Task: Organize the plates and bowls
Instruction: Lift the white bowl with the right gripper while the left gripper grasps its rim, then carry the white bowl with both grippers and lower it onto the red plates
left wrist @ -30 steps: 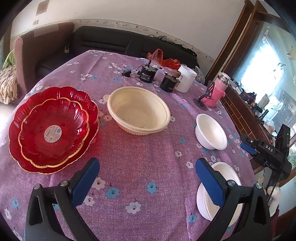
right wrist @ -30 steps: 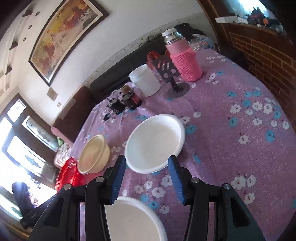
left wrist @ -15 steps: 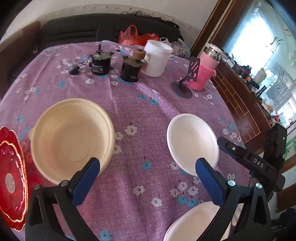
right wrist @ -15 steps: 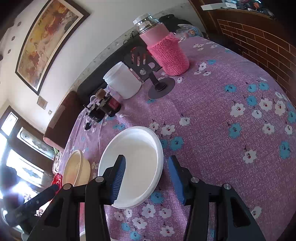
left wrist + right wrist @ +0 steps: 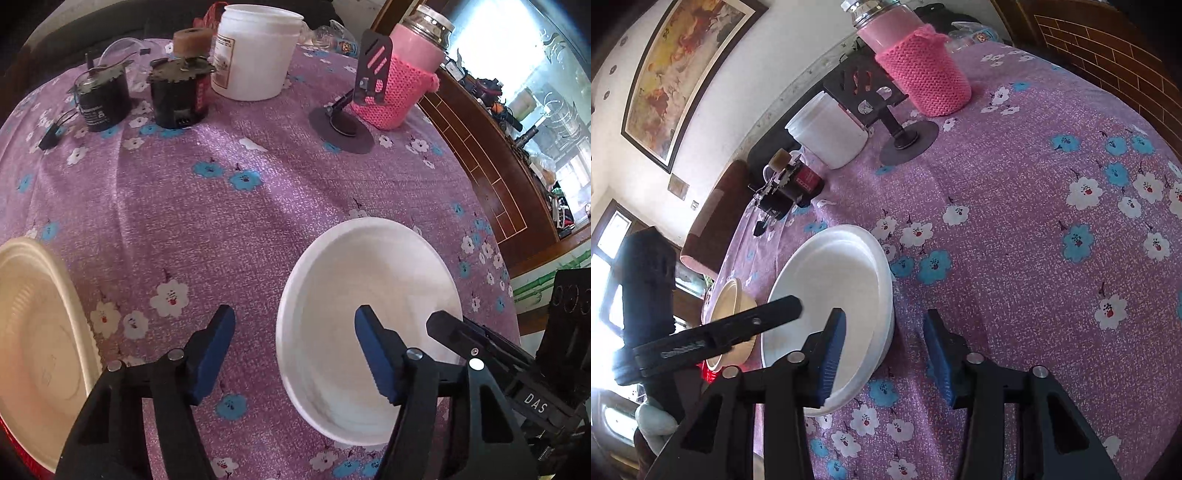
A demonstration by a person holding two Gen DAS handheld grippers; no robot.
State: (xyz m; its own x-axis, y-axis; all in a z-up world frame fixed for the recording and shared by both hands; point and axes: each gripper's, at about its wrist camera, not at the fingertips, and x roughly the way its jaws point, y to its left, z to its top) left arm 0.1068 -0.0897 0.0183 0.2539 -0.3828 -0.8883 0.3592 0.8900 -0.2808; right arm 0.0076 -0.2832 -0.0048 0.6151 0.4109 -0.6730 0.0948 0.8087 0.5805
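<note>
A small white bowl (image 5: 369,314) sits on the purple flowered tablecloth (image 5: 258,206). My left gripper (image 5: 295,350) is open and straddles the bowl's left rim, one finger inside, one outside. The bowl also shows in the right wrist view (image 5: 831,291). My right gripper (image 5: 882,358) is open and straddles the bowl's right rim, its left finger inside. A cream bowl (image 5: 33,339) lies at the left, with a red plate edge (image 5: 14,448) beneath it. The cream bowl (image 5: 729,310) shows behind the left gripper's arm in the right wrist view.
At the back stand a white tub (image 5: 255,48), two black motor-like parts (image 5: 177,92), a black phone stand (image 5: 354,107) and a bottle in a pink knitted sleeve (image 5: 402,81). The table edge drops off at the right by a brick ledge (image 5: 1108,55).
Both grippers have moved in on the small white bowl and now straddle its rim from opposite sides. The red plates have slid out of the left view.
</note>
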